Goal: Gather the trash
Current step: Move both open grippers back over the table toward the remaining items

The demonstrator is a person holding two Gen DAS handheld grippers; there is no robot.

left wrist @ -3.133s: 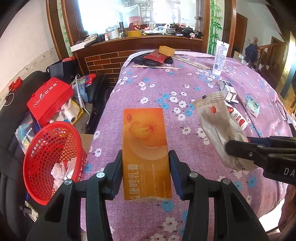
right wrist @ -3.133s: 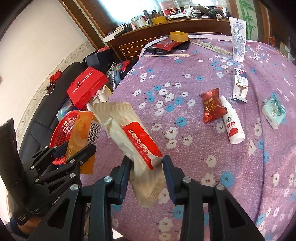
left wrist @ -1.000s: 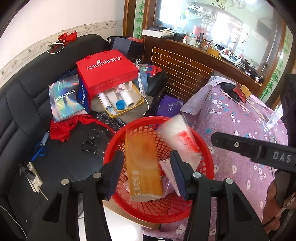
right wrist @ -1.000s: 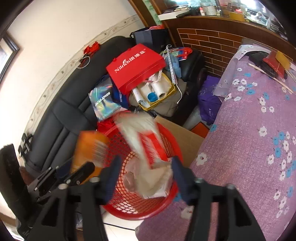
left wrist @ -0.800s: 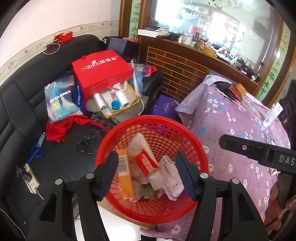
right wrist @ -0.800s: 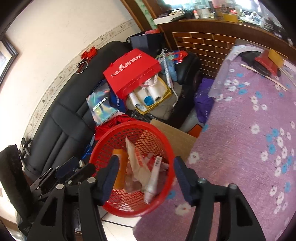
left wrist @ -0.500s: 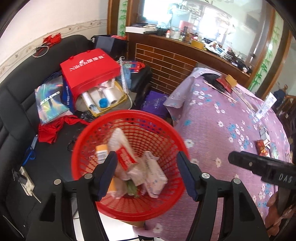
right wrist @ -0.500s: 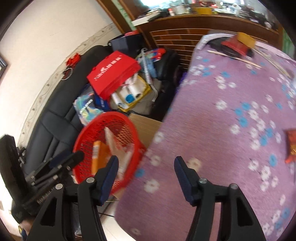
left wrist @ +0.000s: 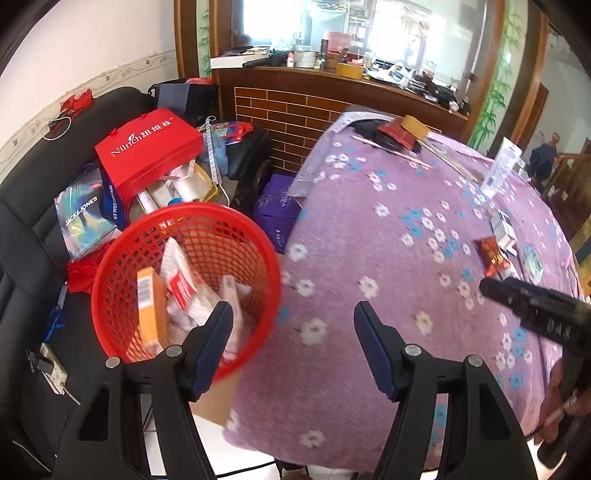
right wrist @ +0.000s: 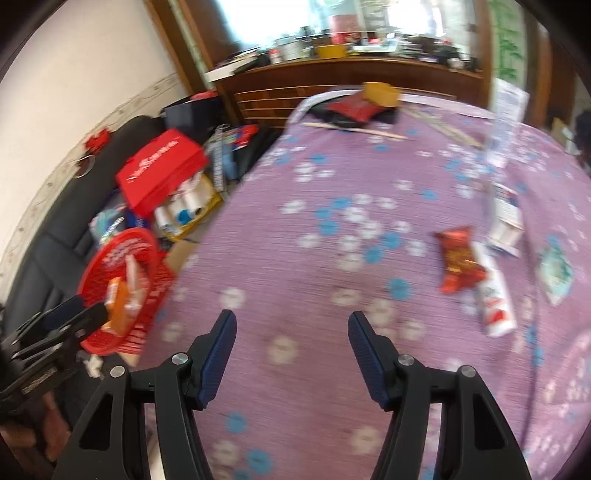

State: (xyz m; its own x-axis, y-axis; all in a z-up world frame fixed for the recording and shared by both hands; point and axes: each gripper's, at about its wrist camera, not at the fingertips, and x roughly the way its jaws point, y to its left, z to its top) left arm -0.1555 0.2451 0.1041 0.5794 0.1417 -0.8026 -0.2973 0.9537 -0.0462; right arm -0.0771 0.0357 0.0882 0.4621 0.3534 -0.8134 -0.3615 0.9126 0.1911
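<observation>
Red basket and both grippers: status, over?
Left gripper open, empty; right gripper open, empty, over the purple tablecloth. Red basket holds the orange box and wrappers. Red snack packet on the table, path unobstructed.

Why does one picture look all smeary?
Right wrist view: motion blur smears the purple tablecloth and red snack packet. Left wrist view: sharper, though the red basket is slightly blurred; the window glares white; fisheye bends edges.

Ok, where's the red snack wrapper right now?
The red snack wrapper lies on the purple tablecloth, right of centre in the right wrist view, touching the white bottle.
</observation>
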